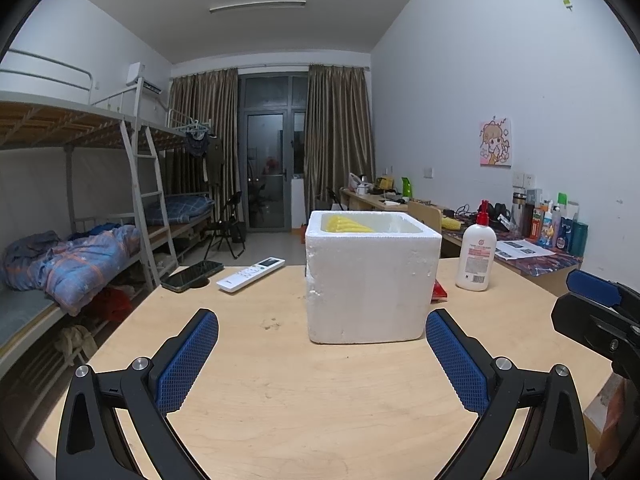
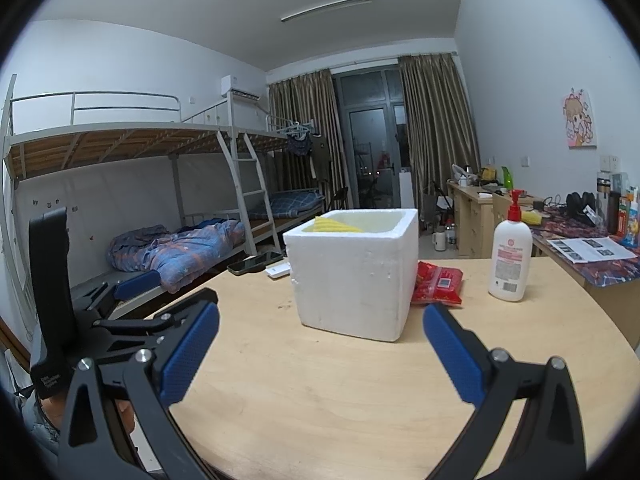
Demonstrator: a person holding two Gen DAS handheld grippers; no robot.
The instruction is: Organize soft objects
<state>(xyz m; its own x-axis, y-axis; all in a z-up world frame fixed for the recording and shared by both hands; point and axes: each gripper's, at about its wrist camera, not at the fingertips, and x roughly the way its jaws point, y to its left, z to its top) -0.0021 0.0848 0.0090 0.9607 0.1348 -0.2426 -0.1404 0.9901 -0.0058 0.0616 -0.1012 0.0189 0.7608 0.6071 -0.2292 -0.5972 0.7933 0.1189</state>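
A white foam box stands on the round wooden table. A yellow ribbed soft object leans inside it, only its top showing. A red soft packet lies just right of the box, mostly hidden in the left wrist view. My left gripper hovers open in front of the box, nothing between its blue pads. My right gripper is also open and holds nothing, a little short of the box.
A white lotion pump bottle stands right of the box. A white remote and a black phone lie at the table's far left. Bunk beds line the left wall, a cluttered desk the right.
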